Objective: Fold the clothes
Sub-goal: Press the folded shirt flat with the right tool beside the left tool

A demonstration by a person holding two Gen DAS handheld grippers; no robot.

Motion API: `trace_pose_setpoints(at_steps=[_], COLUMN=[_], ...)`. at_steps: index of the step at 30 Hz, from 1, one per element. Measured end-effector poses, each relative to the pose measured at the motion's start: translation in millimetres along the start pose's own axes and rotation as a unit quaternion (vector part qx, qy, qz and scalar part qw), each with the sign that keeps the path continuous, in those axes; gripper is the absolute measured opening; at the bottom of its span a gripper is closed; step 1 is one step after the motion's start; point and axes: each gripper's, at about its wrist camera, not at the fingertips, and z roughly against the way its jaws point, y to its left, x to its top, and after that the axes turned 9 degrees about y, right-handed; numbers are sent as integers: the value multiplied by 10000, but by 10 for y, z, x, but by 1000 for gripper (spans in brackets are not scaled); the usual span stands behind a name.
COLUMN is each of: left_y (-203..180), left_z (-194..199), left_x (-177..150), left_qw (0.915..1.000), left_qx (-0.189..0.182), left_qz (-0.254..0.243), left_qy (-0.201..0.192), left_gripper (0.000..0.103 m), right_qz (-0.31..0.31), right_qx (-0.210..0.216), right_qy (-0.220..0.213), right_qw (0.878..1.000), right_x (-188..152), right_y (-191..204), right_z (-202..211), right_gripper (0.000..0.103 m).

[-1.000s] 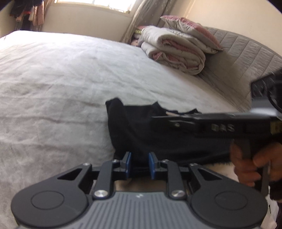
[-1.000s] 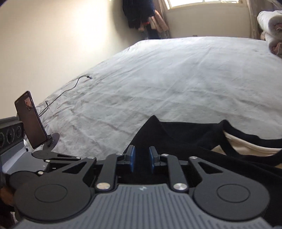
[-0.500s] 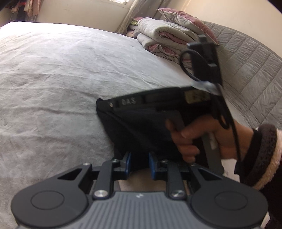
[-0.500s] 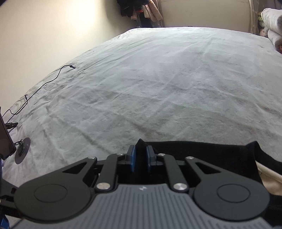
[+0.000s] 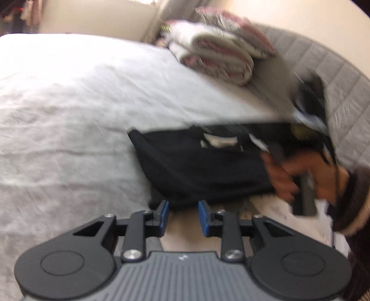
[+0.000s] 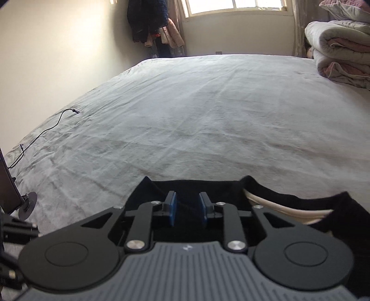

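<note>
A black garment (image 5: 203,166) with a cream inner layer (image 6: 284,209) lies folded at the near edge of the grey bed cover (image 6: 208,120). My left gripper (image 5: 183,206) sits at the garment's near hem. Its jaws are opening, and the blue pads (image 5: 164,214) stand apart from the cloth edge at their tips. My right gripper (image 6: 187,199) hovers over the garment's left corner (image 6: 148,185). Its jaws are also opening, with black cloth in the gap and the pads off it. In the left wrist view, a hand (image 5: 284,178) holds the right gripper's handle, blurred.
Folded quilts (image 5: 215,58) and a pillow are stacked at the bed's far right by the padded headboard (image 5: 335,76). A thin cable (image 6: 46,132) runs across the bed's left side. A phone on a stand (image 6: 13,196) is at the left edge. Clothes (image 6: 150,20) hang beside the window.
Both grippers' jaws have widened and no longer pinch the black cloth. The right gripper, which had carried the garment's corner leftward, has pulled back to the right and tipped up.
</note>
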Motion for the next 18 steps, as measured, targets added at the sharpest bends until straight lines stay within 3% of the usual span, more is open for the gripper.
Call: trace_pose_setpoints(at_steps=[8,13,18], left_y=[43,103,80], left_z=[-203,-230,-286], left_x=[-71,-122,-136], left_qw=[9984,9982,9982], left_qx=[529,513,424], left_qz=[-220,-121,-349], left_qy=[-13,-298,-258], left_gripper=[31,32,27], right_qz=[-184,153,288], right_qx=[-367,36,258], right_qy=[191,543,941], right_qw=[9990,9984,9948], right_x=[-253,-110,123], right_y=[-360,-27,445], right_z=[544,375,-48], right_gripper=[31,37,38])
